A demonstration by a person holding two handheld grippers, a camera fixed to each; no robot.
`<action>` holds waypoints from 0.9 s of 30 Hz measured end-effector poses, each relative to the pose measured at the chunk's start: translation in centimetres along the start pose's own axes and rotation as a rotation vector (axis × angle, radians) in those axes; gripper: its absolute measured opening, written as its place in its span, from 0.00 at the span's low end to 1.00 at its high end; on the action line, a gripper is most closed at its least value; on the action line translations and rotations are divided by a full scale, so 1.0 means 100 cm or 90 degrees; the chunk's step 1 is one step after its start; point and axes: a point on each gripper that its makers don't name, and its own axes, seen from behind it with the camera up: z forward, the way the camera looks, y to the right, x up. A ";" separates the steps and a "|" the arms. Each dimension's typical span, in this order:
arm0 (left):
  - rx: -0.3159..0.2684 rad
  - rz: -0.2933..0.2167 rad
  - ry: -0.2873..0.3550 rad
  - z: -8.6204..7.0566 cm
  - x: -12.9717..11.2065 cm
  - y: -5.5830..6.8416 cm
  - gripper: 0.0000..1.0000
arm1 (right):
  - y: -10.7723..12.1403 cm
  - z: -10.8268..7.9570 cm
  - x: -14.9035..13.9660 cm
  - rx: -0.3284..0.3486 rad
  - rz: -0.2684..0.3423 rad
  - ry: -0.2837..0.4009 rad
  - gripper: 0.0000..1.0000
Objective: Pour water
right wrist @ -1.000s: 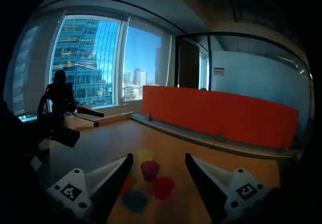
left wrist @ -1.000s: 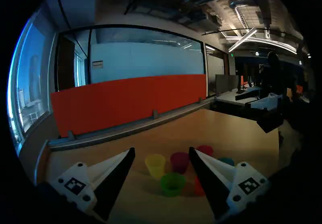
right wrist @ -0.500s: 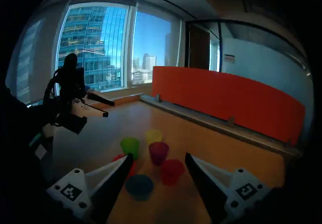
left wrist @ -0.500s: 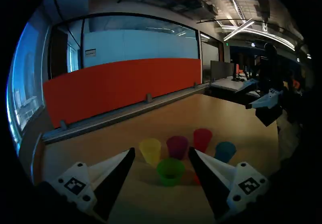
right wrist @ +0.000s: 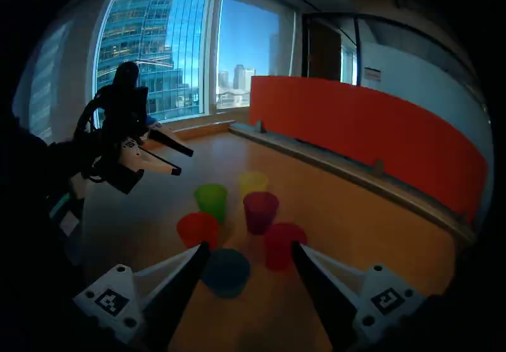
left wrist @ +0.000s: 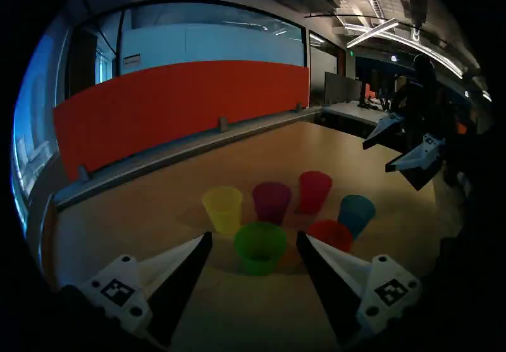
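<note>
**Left gripper view**
- Left gripper (left wrist: 253,235): tongs spread wide with nothing pinched. The fingers are white plastic wedges with black inner faces, tapering to points. Each carries a square black-and-white marker.
- Cups: six small tapered plastic tumblers, faintly see-through, stand upright in a tight cluster just ahead of the tips.
- Back row: yellow cup (left wrist: 222,207), purple cup (left wrist: 272,201) and red cup (left wrist: 314,190), side by side.
- Front: green cup (left wrist: 260,246) is nearest, framed between the two tips. The orange cup (left wrist: 331,233) is to its right, and the blue cup (left wrist: 356,213) is just beyond that.
- Contents: too dim to tell whether any cup holds water.
- Table (left wrist: 284,149): smooth pale wood with a matte surface.
- Partition (left wrist: 183,105): a flat orange panel set in a grey rail along the far edge.
- Right gripper (left wrist: 376,157): off to the right over the table's end, its pointed fingers parted and empty.

**Right gripper view**
- Right gripper (right wrist: 250,245): tongs spread, gripping nothing.
- Cups: blue cup (right wrist: 225,271) is closest, between the tips, with the red cup (right wrist: 283,244) beside it. The orange cup (right wrist: 198,228), green cup (right wrist: 211,200), purple cup (right wrist: 260,211) and yellow cup (right wrist: 253,182) stand beyond.
- Left gripper (right wrist: 185,163): up on the left, well apart from the cups, held by a person in shadow, its fingers parted.
- Window (right wrist: 158,54): tall glass panes facing glazed towers.
</note>
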 end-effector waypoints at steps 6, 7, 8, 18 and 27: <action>-0.014 -0.008 -0.026 0.010 -0.020 0.005 0.99 | -0.005 0.009 -0.020 0.015 0.006 -0.027 1.00; -0.015 -0.008 -0.032 0.011 -0.024 0.006 0.99 | -0.006 0.011 -0.022 0.017 0.006 -0.030 1.00; -0.016 -0.007 -0.038 0.012 -0.028 0.007 0.99 | -0.007 0.012 -0.025 0.019 0.006 -0.034 1.00; -0.036 -0.012 -0.083 0.027 -0.058 0.016 0.99 | -0.019 0.024 -0.049 0.041 0.002 -0.070 1.00; -0.048 -0.007 -0.105 0.040 -0.073 0.021 0.99 | -0.025 0.032 -0.073 0.050 -0.002 -0.107 1.00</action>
